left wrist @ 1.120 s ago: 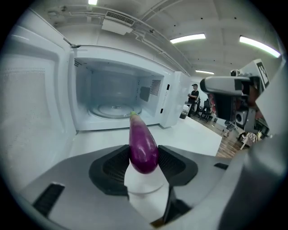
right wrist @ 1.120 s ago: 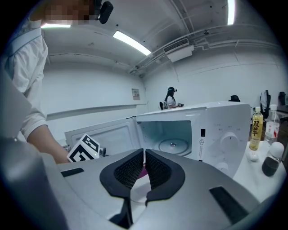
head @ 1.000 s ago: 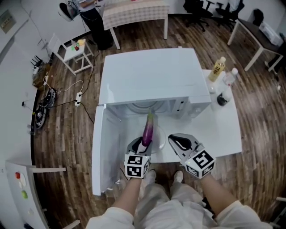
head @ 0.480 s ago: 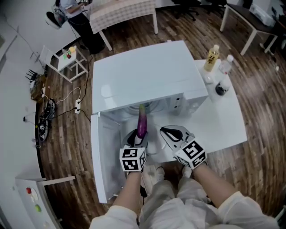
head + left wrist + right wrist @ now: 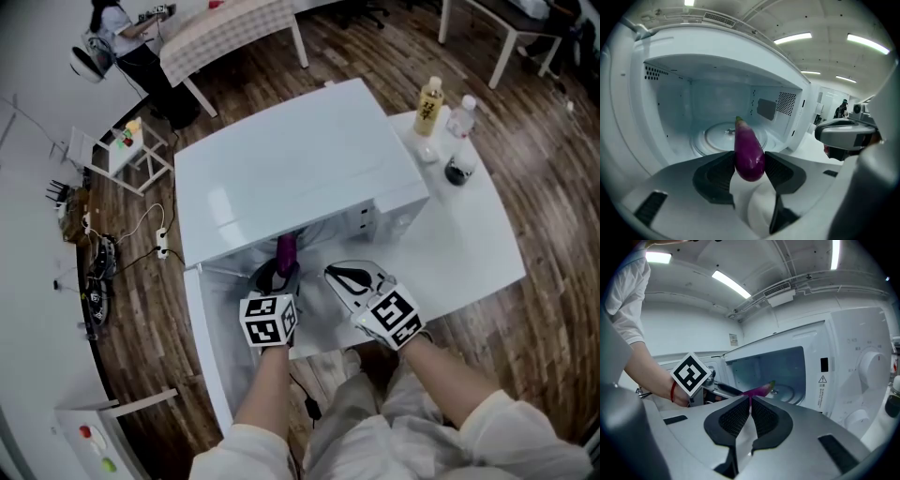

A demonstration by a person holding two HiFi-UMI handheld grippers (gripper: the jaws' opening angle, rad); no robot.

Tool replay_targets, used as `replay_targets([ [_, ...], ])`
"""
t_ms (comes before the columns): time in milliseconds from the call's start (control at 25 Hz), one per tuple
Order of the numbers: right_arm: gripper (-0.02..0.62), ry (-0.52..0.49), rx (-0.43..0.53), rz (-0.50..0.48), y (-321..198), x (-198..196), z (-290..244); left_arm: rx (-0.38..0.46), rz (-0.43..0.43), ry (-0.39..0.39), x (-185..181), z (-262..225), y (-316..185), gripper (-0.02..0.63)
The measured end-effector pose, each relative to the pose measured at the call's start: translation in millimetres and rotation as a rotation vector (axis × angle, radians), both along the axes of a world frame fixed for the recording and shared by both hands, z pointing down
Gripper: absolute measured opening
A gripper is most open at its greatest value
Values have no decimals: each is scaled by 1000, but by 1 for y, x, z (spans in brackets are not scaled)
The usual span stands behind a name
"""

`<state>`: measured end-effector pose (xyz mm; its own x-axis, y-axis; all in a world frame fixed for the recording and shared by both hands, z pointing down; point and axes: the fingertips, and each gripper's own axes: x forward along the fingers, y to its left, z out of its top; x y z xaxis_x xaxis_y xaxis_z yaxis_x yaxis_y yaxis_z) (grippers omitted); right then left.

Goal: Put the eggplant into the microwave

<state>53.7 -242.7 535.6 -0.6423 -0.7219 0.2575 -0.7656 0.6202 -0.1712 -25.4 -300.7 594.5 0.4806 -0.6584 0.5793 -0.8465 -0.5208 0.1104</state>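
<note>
Jaws of the left gripper are clamped on the eggplant, one pad on each side of its fat, rounded end. Jaws of the right gripper are together, pad against pad, with nothing between them.

Eggplant: purple and glossy, with its green stem tip pointing away from the person into the microwave. In the head view the far end of the eggplant passes under the front edge of the microwave's top. The near end is at the mouth of the opening. It is carried clear of the cavity floor and touches only the pads.

Microwave: white, standing on a white table. Its door is swung open to the left, toward the person. The glass turntable lies on the cavity floor, beyond the eggplant's tip and below it.

Right gripper: just right of the left one, at the near right of the opening. Its view shows the control panel with round knobs on the right.

On the table, far right of the microwave, stand a yellow-labelled bottle and a clear bottle. A small dark object sits near them; I cannot tell what it is.
</note>
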Motion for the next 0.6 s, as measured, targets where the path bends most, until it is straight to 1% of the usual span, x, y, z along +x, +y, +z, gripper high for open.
replay_targets([
  [160, 35, -13, 3, 20, -11, 2, 4, 5, 19, 0, 2, 0, -13, 199],
  [360, 35, -2, 12, 21, -22, 2, 10, 11, 17, -2, 6, 1, -25, 199],
  [600, 35, -11, 12, 34, -29, -2, 12, 30, 22, -27, 7, 1, -39, 199],
])
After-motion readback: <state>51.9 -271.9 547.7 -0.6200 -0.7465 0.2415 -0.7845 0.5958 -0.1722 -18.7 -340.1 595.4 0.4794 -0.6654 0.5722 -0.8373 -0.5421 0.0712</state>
